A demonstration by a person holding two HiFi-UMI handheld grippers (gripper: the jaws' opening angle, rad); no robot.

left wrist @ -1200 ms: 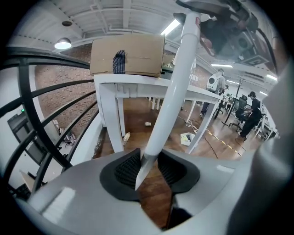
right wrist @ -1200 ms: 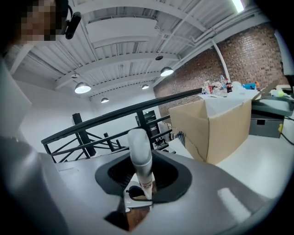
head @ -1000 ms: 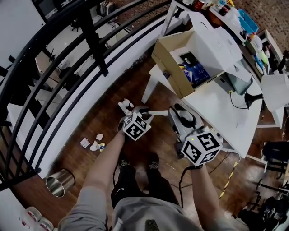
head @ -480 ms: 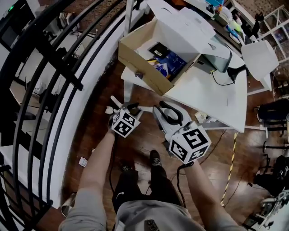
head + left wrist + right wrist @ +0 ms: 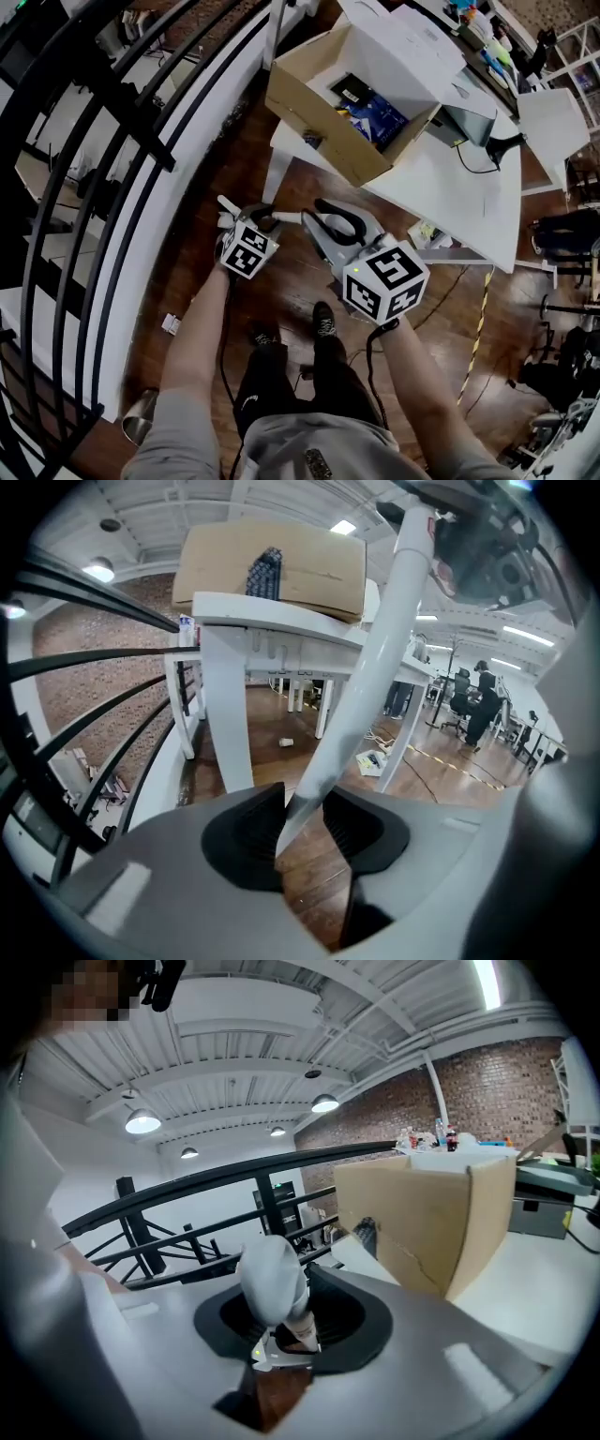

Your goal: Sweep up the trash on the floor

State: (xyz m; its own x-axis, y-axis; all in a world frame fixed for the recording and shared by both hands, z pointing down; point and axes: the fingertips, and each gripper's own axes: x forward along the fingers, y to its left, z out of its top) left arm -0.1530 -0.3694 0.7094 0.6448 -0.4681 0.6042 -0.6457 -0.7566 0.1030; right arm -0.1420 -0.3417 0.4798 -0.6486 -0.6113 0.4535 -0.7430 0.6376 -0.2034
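From the head view, the person stands on the brown wooden floor (image 5: 192,267) with both arms out. The left gripper (image 5: 249,212) and the right gripper (image 5: 328,223) are near each other, with a white tapering plastic handle (image 5: 291,217) running level between them. A small white scrap of trash (image 5: 171,323) lies at the floor's edge, just beside the white base of the black metal railing (image 5: 112,84). It is left of the person's left arm and well apart from both grippers. A shiny metal bin (image 5: 141,417) stands further back along that same edge. Ahead, an open brown cardboard box (image 5: 314,117) sits at the left end of the white desk (image 5: 450,187).

In the left gripper view, the left gripper (image 5: 302,822) is clenched on the handle's (image 5: 375,658) thin end, with a black pad on either side touching it. The handle slants up and to the right. Behind it are a white desk leg (image 5: 227,696) and the cardboard box (image 5: 272,569) at the desk's edge above. A pale scrap (image 5: 286,742) lies on the floor beyond that leg.

In the right gripper view, the right gripper (image 5: 281,1321) grasps the handle (image 5: 270,1274) at its thick, rounded end, which stands up out of the jaws. The cardboard box (image 5: 431,1213) is on the right at the desk's (image 5: 553,1260) edge. The railing (image 5: 187,1194) crosses behind.
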